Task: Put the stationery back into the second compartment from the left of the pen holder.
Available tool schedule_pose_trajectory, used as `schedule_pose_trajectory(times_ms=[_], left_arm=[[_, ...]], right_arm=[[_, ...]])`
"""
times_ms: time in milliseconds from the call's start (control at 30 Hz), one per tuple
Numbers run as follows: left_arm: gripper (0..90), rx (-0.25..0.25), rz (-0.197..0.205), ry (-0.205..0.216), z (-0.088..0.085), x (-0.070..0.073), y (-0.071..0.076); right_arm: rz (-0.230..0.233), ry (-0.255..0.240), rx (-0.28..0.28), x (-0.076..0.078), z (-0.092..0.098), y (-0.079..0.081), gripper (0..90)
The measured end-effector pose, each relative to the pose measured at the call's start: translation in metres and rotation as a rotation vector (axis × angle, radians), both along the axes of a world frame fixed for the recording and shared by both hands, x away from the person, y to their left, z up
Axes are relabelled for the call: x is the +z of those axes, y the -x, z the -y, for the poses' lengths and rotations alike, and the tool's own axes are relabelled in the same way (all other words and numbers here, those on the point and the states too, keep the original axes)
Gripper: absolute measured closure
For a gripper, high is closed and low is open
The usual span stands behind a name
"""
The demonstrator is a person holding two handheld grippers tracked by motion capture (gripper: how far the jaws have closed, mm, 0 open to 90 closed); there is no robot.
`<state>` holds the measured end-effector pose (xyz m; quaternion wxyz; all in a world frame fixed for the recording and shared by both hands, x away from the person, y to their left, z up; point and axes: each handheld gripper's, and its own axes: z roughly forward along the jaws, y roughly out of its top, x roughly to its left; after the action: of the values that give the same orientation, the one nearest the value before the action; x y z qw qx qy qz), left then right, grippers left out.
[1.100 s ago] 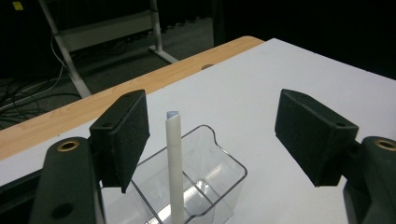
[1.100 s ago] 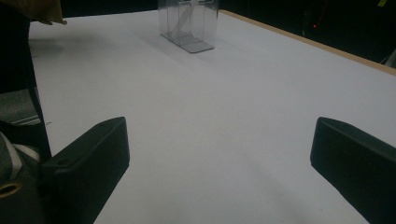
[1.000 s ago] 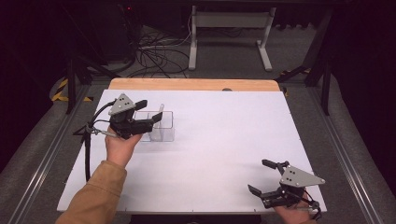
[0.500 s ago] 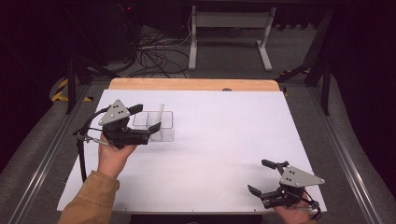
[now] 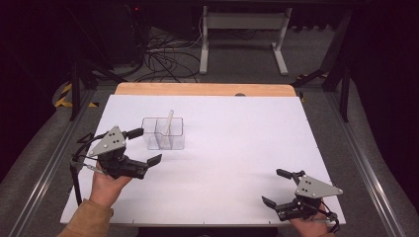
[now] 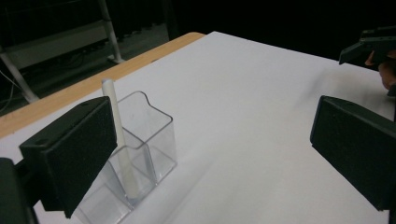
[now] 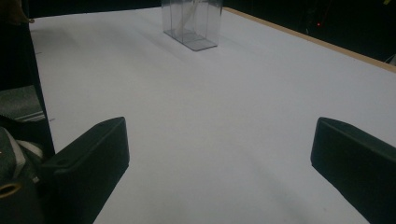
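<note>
Clear two-compartment plastic box (image 5: 163,133) sits left of centre on the white table sheet (image 5: 237,143), a thin white stick (image 5: 169,121) leaning in its right compartment. Left gripper (image 5: 146,146) just beside the box, jaws spread wide, empty. Right gripper (image 5: 276,187) at near right edge, jaws also apart, holding nothing.

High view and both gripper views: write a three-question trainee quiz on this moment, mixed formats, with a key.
1. True or false: the white stick lies flat on the table.
2. The clear container has how many compartments: A one, B two, C four?
3. Which gripper is nearer the container?

Key: 1 false, it stands tilted inside the container. 2 B. 3 the left gripper; the right gripper sits at the table's near right corner.
</note>
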<state>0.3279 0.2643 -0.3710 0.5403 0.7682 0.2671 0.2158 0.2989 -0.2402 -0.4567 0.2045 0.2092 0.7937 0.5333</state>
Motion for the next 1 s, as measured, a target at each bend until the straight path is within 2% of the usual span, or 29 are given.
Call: schedule_pose_trajectory(times_ms=[67, 133, 200, 333, 467, 600, 733, 900, 1000], left_arm=[[0.8, -0.002, -0.008, 0.018, -0.004, -0.004, 0.004], [0.2, -0.002, -0.010, 0.018, -0.007, -0.009, 0.008], [0.2, 0.005, -0.013, 0.003, -0.009, -0.016, 0.010], [0.2, 0.002, -0.045, -0.007, -0.014, -0.031, 0.015], [2.1, 0.015, -0.036, -0.013, -0.017, -0.043, 0.024], [3.0, 0.033, -0.045, -0.014, -0.016, -0.054, 0.031], [3.0, 0.033, -0.065, -0.022, -0.016, -0.064, 0.031], [3.0, 0.033, -0.047, -0.039, -0.016, -0.076, 0.033], [2.8, 0.031, -0.063, -0.025, -0.017, -0.081, 0.034]], right_arm=[[-0.002, 0.002, 0.001, 0.000, 0.000, 0.000, 4.8], [-0.003, 0.004, 0.000, -0.001, -0.001, 0.000, 4.8], [-0.003, 0.004, 0.000, 0.000, -0.001, 0.000, 4.8], [-0.003, 0.004, -0.001, 0.000, -0.001, 0.000, 4.8], [-0.005, 0.004, 0.001, -0.001, -0.001, 0.000, 4.8], [-0.007, 0.003, 0.000, -0.001, -0.002, 0.000, 4.8], [-0.007, 0.005, 0.001, -0.001, -0.002, 0.000, 4.8], [-0.010, 0.003, 0.000, -0.001, -0.001, 0.000, 4.7], [-0.007, 0.006, 0.000, -0.001, -0.001, 0.001, 4.8]])
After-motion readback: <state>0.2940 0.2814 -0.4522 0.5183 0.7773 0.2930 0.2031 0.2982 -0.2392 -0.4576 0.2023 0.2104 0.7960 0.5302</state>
